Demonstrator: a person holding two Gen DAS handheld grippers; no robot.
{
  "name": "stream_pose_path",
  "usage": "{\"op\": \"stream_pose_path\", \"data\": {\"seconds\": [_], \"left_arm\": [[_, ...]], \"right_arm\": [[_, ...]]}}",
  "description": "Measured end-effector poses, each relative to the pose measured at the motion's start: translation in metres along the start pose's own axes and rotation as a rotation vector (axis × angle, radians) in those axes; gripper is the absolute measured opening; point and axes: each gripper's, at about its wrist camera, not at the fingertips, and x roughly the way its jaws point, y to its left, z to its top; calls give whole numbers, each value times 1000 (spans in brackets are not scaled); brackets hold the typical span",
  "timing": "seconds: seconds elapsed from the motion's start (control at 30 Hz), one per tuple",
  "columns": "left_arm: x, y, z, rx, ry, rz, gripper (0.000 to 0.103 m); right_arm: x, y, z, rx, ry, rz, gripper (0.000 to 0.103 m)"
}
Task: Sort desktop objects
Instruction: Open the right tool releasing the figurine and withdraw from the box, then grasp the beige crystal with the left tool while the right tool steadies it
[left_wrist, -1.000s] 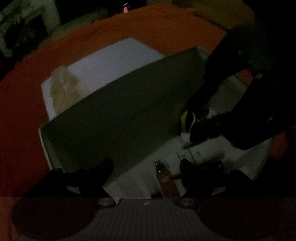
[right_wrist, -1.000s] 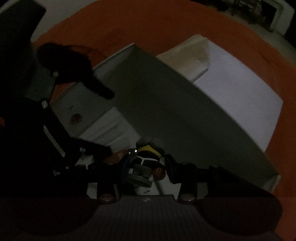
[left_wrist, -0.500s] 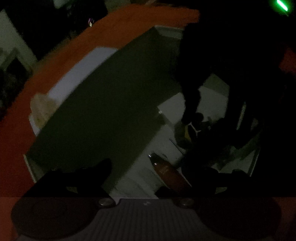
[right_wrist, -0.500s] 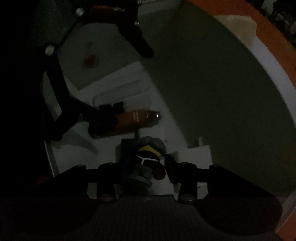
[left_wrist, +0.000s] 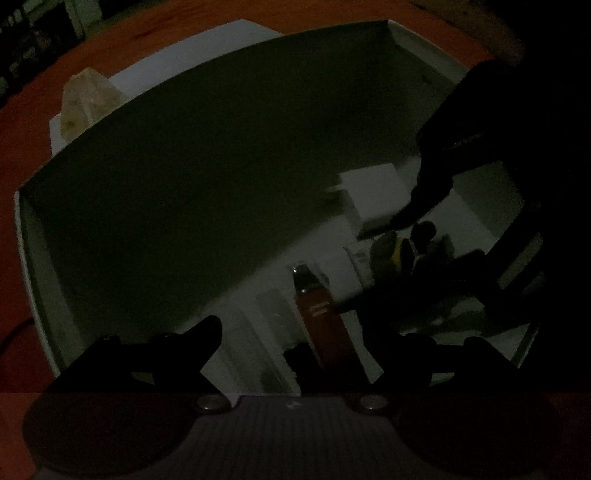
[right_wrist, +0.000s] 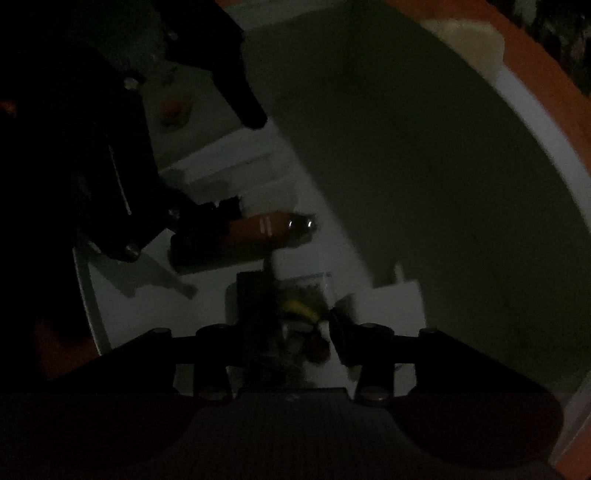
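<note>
Left gripper (left_wrist: 295, 343) points steeply down, fingers spread wide, nothing pinched between the pads. Right gripper (right_wrist: 291, 332) also points steeply down, jaws opening. Lighting's dim, so pad contact is hard to read.

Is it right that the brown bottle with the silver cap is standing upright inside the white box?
No. The brown bottle with the silver cap is lying on its side on the floor of the white box, not upright. The right wrist view shows it; the left wrist view agrees.
</note>
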Motion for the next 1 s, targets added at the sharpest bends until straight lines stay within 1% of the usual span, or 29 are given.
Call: {"op": "stream_pose_path", "data": {"seconds": [0.03, 0.07, 0.13, 0.17, 0.2, 0.23, 0.33, 0.4, 0.53, 0.6, 0.67, 0.73, 0.77, 0.83, 0.9, 0.93, 1.0], "left_arm": [[-3, 0, 0, 3, -4, 1, 82], [-6, 1, 1, 5, -10, 3, 82], [-10, 2, 3, 6, -26, 9, 82], [-13, 3, 5, 3, -36, 17, 82], [-17, 5, 6, -2, -48, 31, 82], [-22, 7, 8, -15, -61, 39, 82], [-38, 15, 15, -86, -103, 34, 83], [-49, 21, 22, -114, -130, 32, 84], [-68, 32, 39, -96, -177, 60, 84], [-78, 42, 48, -100, -202, 81, 84], [-84, 56, 58, -132, -225, 102, 84], [-87, 73, 68, -185, -237, 123, 84], [-87, 81, 73, -213, -238, 142, 84], [-83, 98, 86, -300, -215, 197, 83], [-79, 115, 97, -385, -204, 172, 83], [-76, 122, 103, -413, -204, 172, 83], [-68, 130, 114, -429, -200, 211, 83]], "right_arm": [[-2, -1, 1, 5, -4, 5, 53], [-5, -3, 2, 20, -13, 12, 53], [-12, -9, 6, 51, -31, 20, 60], [-17, -13, 9, 70, -48, 20, 63], [-22, -19, 12, 94, -73, 13, 67], [-27, -25, 14, 122, -91, 5, 68], [-47, -45, 24, 209, -141, 3, 68], [-62, -59, 31, 263, -178, 3, 68], [-89, -82, 46, 328, -248, -3, 68], [-100, -91, 53, 335, -284, -28, 68], [-111, -99, 57, 336, -320, -70, 68], [-119, -105, 57, 343, -348, -112, 69], [-120, -109, 56, 356, -350, -121, 69], [-120, -115, 52, 389, -343, -125, 68], [-119, -121, 48, 420, -333, -129, 69], [-118, -123, 47, 429, -330, -133, 68], [-117, -125, 46, 435, -327, -140, 68]]}}
